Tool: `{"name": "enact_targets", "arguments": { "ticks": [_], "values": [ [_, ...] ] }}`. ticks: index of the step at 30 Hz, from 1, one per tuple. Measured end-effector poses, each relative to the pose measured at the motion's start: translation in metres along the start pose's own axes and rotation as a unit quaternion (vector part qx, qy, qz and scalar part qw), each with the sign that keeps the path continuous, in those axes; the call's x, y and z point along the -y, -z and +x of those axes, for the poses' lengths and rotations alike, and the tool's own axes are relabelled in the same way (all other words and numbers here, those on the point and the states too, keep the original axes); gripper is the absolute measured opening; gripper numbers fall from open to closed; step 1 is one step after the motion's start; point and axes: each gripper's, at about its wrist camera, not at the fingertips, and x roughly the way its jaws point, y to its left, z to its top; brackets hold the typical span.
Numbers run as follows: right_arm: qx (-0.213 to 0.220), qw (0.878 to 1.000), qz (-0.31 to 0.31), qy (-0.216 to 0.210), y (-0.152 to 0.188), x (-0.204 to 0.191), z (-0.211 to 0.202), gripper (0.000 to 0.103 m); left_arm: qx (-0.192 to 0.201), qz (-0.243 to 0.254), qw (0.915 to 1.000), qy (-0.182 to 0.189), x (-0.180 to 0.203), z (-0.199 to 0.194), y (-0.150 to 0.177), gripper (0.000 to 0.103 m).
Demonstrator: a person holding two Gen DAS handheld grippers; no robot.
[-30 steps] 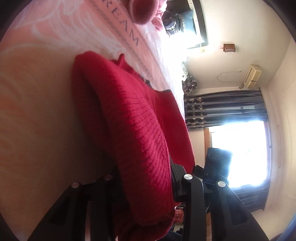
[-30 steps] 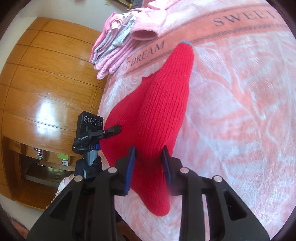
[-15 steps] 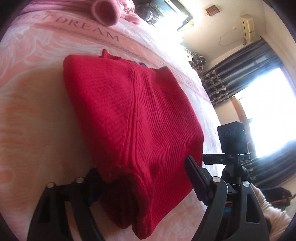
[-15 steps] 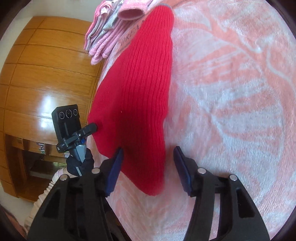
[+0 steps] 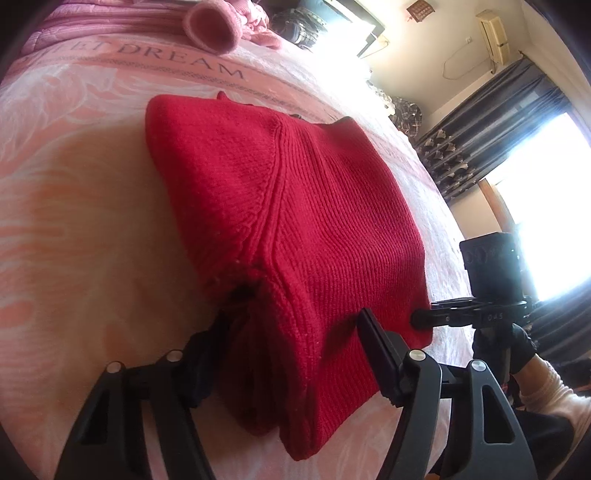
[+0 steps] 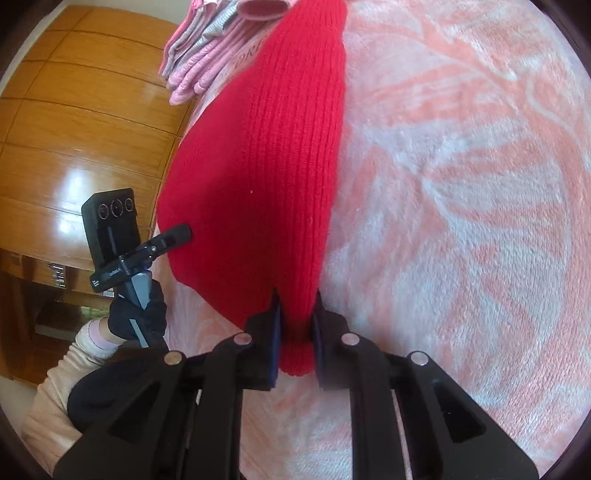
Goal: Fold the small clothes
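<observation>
A folded red knit sweater (image 5: 295, 206) lies on the pink blanket (image 5: 74, 229). My left gripper (image 5: 291, 325) is open, and its fingers straddle the thick near edge of the fold without pinching it. In the right wrist view the same red sweater (image 6: 266, 177) stretches away from me. My right gripper (image 6: 296, 314) is shut on its near corner, with red knit squeezed between the pads. The other gripper (image 6: 110, 236) shows at the sweater's left edge, held by a gloved hand (image 6: 136, 317).
A pile of pink clothes (image 5: 207, 26) sits at the far end of the blanket, also seen as pink clothes (image 6: 207, 62). A wooden wardrobe (image 6: 74, 129) stands past the bed's left edge. A bright window with dark curtains (image 5: 517, 155) is at the right.
My right gripper, open half a second ago, has shut on the sweater's near corner. My left gripper let go a second ago and stays open around the fold.
</observation>
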Motion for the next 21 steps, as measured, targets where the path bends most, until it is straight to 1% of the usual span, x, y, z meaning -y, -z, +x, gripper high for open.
{"name": "enact_targets", "arguments": {
  "ticks": [2,4,5,6,7,8,10,11,12,13,14,16,19,21],
  "values": [
    [0.000,1.000,-0.001,-0.002,-0.001,0.000,0.000,0.015,0.002,0.009,1.0000,-0.003,-0.001,-0.004,0.005,0.070],
    [0.002,1.000,-0.016,0.013,-0.003,-0.008,-0.003,0.020,0.005,0.000,1.0000,0.000,-0.002,-0.008,0.005,0.070],
    [0.004,0.999,-0.022,0.024,-0.003,-0.014,-0.005,0.027,0.008,-0.015,0.9998,0.006,-0.005,-0.012,0.005,0.070],
    [0.006,0.999,-0.029,0.033,-0.002,-0.020,-0.009,0.043,0.011,-0.033,0.9993,0.009,-0.005,-0.013,0.003,0.070],
    [0.011,0.998,-0.036,0.045,0.002,-0.023,-0.015,0.052,0.016,-0.049,0.9986,0.010,-0.006,-0.018,0.003,0.070],
    [0.018,0.997,-0.045,0.063,0.003,-0.030,-0.020,0.065,0.023,-0.059,0.9980,0.008,-0.006,-0.024,0.004,0.070],
    [0.031,0.991,-0.068,0.108,0.004,-0.048,-0.031,0.069,0.032,-0.058,0.9978,-0.007,-0.001,-0.036,0.005,0.070],
    [0.040,0.989,-0.071,0.126,0.004,-0.053,-0.037,0.080,0.035,-0.051,0.9979,-0.019,0.004,-0.042,0.006,0.070],
    [0.051,0.986,-0.071,0.140,0.003,-0.059,-0.043,0.085,0.041,-0.044,0.9977,-0.031,0.010,-0.048,0.006,0.070],
    [0.061,0.984,-0.071,0.149,0.003,-0.065,-0.049,0.085,0.048,-0.039,0.9973,-0.039,0.016,-0.055,0.008,0.071],
    [0.068,0.983,-0.073,0.157,0.002,-0.071,-0.053,0.085,0.055,-0.037,0.9966,-0.050,0.022,-0.062,0.010,0.075],
    [0.084,0.975,-0.080,0.190,0.002,-0.086,-0.062,0.085,0.061,-0.038,0.9950,-0.070,0.033,-0.074,0.015,0.081],
    [0.102,0.964,-0.092,0.226,0.007,-0.106,-0.072,0.085,0.047,-0.033,0.9944,-0.089,0.051,-0.087,0.017,0.082],
    [0.104,0.960,-0.089,0.246,0.014,-0.118,-0.075,0.087,0.042,-0.021,0.9919,-0.118,0.063,-0.095,0.019,0.082]
  ]
}}
